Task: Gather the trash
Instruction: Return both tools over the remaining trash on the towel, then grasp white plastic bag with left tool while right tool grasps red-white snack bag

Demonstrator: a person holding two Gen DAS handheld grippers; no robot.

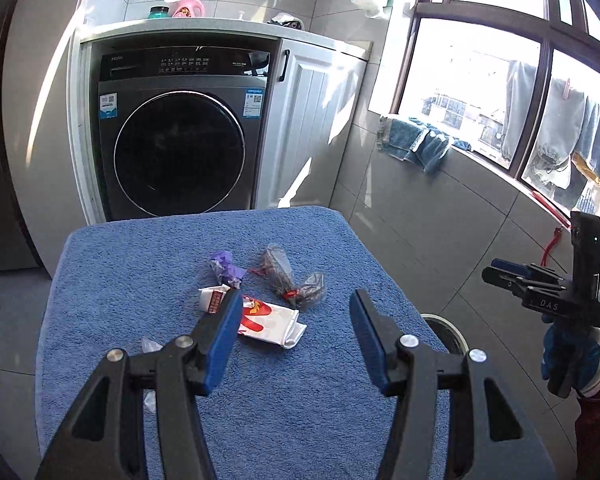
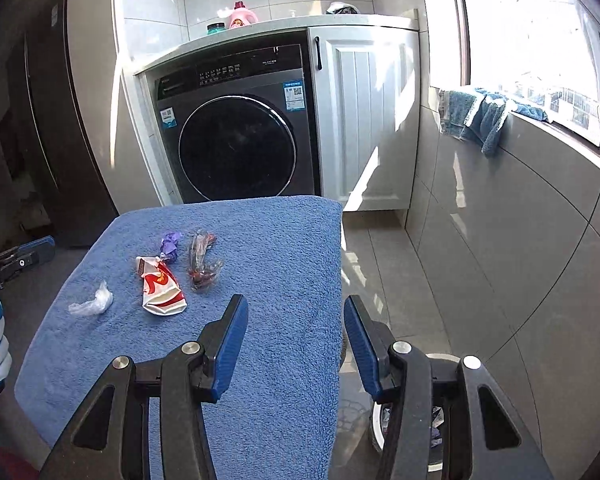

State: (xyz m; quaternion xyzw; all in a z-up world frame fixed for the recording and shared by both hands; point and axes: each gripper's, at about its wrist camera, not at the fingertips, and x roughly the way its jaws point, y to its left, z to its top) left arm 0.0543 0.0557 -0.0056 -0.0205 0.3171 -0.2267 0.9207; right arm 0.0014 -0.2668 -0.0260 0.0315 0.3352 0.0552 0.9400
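Several pieces of trash lie on a blue towel-covered table [image 1: 260,400]: a red and white wrapper [image 1: 270,320] [image 2: 162,290], a purple wrapper [image 1: 226,266] [image 2: 171,245], a clear wrapper with dark bits [image 1: 292,278] [image 2: 202,264] and a crumpled clear plastic scrap [image 2: 92,302]. My left gripper [image 1: 296,312] is open and empty, just above the near side of the red and white wrapper. My right gripper [image 2: 296,316] is open and empty, over the table's right edge; it also shows in the left wrist view [image 1: 508,270].
A round white bin [image 2: 404,412] with trash in it stands on the floor under the table's right edge [image 1: 446,332]. A washing machine [image 1: 180,136] and a white cabinet [image 1: 312,120] stand behind the table. Blue cloths [image 2: 480,120] hang over the window sill at right.
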